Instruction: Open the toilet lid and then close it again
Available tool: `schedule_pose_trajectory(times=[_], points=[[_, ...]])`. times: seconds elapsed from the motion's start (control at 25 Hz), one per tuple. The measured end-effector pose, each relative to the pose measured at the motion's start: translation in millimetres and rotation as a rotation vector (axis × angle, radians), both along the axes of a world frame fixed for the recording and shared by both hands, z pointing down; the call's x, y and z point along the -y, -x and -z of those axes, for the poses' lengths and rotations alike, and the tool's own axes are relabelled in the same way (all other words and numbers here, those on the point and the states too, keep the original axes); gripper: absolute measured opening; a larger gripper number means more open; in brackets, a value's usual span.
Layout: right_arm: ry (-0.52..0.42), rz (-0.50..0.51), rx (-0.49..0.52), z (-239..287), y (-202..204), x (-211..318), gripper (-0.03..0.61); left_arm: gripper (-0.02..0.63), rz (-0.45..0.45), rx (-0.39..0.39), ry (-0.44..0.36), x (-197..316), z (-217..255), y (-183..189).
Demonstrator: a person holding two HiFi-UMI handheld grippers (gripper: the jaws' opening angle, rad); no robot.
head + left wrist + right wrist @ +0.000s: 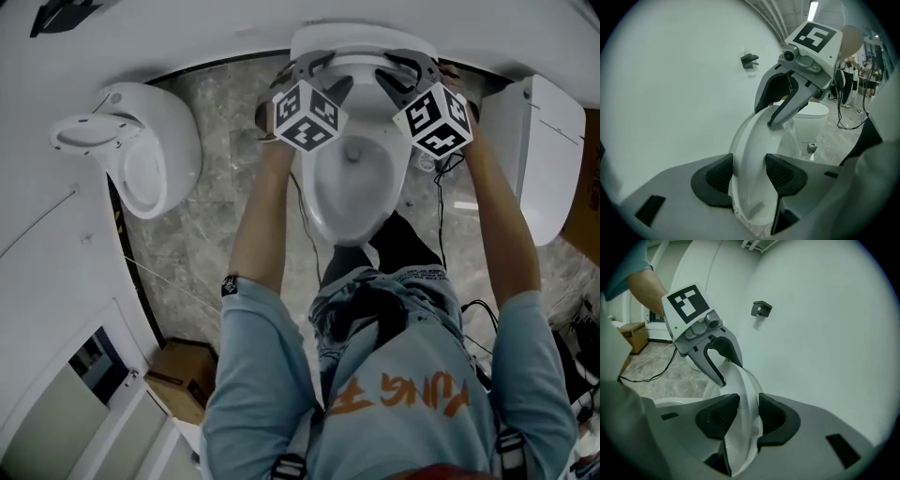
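Toilet lid [366, 37] is seen raised upright at the top centre of the head view, standing against the white wall behind the open bowl [352, 178]. It is gripped at its upper rim from both sides. The left gripper [314, 67] is set on the rim's left part and the right gripper [412, 67] on its right part, each carried on an outstretched arm.

In the left gripper view, the jaws of the left gripper [747, 173] are held partly apart, and the thick white edge of the lid [750, 154] fills the gap between the two dark pads, which lie against it. The right gripper [787, 108] is seen further along the same rim, in the upper right of that frame.

In the right gripper view, the right gripper [749, 413] is held somewhat narrower, its pads closed on the lid's edge [745, 399]. The left gripper [717, 362] is seen clasping the rim at centre left.

A small dark bracket [749, 60] is fixed to the wall above the lid. A second white fixture [141, 150] is mounted at the left of the head view, and a cardboard box [178, 375] is set on the marble floor [216, 187] at lower left.
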State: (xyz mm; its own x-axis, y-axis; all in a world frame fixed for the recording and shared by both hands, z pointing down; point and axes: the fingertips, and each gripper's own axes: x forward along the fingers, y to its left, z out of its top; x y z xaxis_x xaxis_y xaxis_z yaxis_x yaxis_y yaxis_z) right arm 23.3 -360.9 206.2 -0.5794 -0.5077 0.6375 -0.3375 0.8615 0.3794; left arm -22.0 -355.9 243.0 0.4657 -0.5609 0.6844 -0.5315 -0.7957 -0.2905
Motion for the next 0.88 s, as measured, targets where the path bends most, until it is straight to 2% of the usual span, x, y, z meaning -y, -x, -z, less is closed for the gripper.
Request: schedule_pose_trajectory(times=[0.24, 0.36, 0.68, 0.76, 0.88], points=[[0.062, -0.008, -0.012, -6.3, -4.2, 8.8, 0.156, 0.225, -0.005, 0.002, 0.005, 8.5, -3.7, -4.8], [0.051, -0.022, -0.036, -1.3, 4.6, 4.3, 0.158, 0.225, -0.001, -0.007, 0.007, 3.2, 0.4, 3.6], [0.028, -0.059, -0.069, 9.0, 6.9, -57.5, 0.156, 0.209, -0.053, 0.000, -0.024, -55.6, 10.9, 6.9], [0.014, -0.052, -0.082, 9.3, 7.8, -78.2, 0.155, 0.202, -0.060, -0.023, -0.025, -74.1, 12.8, 9.6], [0.003, -0.017, -0.125, 10.3, 8.9, -109.6, 0.147, 0.176, -0.058, -0.095, -0.015, -101.6, 18.6, 12.9]])
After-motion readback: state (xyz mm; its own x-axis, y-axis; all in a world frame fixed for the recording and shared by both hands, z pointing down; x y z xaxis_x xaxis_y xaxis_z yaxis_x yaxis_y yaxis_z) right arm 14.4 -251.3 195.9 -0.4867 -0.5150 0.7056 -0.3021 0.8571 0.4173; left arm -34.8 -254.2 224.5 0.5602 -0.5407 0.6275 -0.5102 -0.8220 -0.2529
